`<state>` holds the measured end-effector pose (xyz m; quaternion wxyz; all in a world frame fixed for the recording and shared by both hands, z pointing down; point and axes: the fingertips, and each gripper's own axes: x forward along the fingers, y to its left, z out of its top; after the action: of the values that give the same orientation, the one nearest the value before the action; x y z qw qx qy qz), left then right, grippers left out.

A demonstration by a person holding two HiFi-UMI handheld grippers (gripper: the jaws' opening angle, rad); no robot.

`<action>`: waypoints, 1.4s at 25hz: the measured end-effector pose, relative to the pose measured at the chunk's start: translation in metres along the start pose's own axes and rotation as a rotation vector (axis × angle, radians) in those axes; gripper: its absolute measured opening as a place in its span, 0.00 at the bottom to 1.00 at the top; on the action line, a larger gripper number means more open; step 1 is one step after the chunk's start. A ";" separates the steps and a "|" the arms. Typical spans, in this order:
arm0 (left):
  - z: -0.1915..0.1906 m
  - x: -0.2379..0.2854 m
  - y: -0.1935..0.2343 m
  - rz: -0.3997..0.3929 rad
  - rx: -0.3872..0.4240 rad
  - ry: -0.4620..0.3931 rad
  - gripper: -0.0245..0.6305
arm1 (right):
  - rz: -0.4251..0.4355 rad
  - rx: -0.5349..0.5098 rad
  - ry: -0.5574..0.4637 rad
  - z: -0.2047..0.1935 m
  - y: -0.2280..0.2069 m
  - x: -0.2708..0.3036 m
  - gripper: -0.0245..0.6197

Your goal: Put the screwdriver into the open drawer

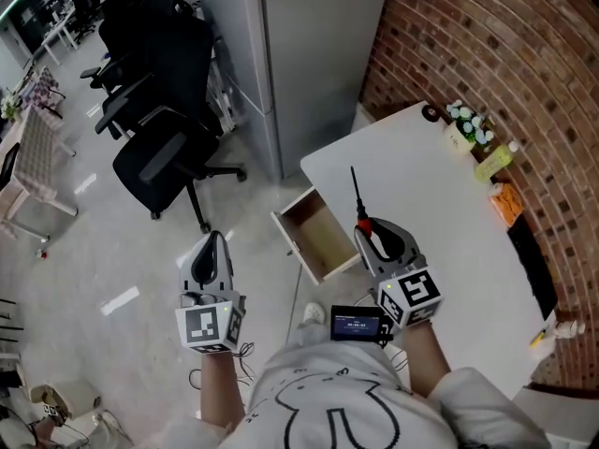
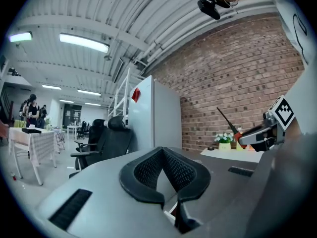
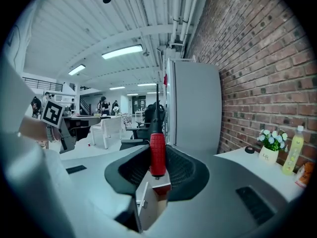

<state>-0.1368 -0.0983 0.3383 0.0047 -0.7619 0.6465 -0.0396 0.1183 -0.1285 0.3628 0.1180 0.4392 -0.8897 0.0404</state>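
Observation:
My right gripper (image 1: 366, 233) is shut on the screwdriver (image 1: 358, 209), a red-handled tool whose black shaft points away over the white table (image 1: 440, 223). In the right gripper view the red handle (image 3: 157, 153) stands upright between the pads of the right gripper (image 3: 157, 168). The open drawer (image 1: 318, 236), wooden inside and empty, sticks out from the table's near-left edge, just left of the right gripper; part of the drawer (image 3: 148, 202) shows below the jaws. My left gripper (image 1: 214, 247) hangs over the floor left of the drawer, shut with nothing in it (image 2: 171, 202).
A grey cabinet (image 1: 299, 54) stands beyond the drawer, with black office chairs (image 1: 164, 148) to its left. Along the brick wall (image 1: 505, 54), at the table's far edge, stand a small flower pot (image 1: 468, 124), a yellow bottle (image 1: 493, 161) and an orange item (image 1: 505, 204).

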 end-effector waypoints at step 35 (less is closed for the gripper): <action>-0.118 0.090 0.077 -0.100 -0.134 0.268 0.05 | -0.018 0.149 0.308 -0.101 0.011 0.132 0.18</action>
<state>-0.2064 -0.1943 0.4563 -0.1344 -0.7797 0.6036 -0.0978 0.0500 -0.2054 0.4936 0.2207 0.4431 -0.8517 0.1720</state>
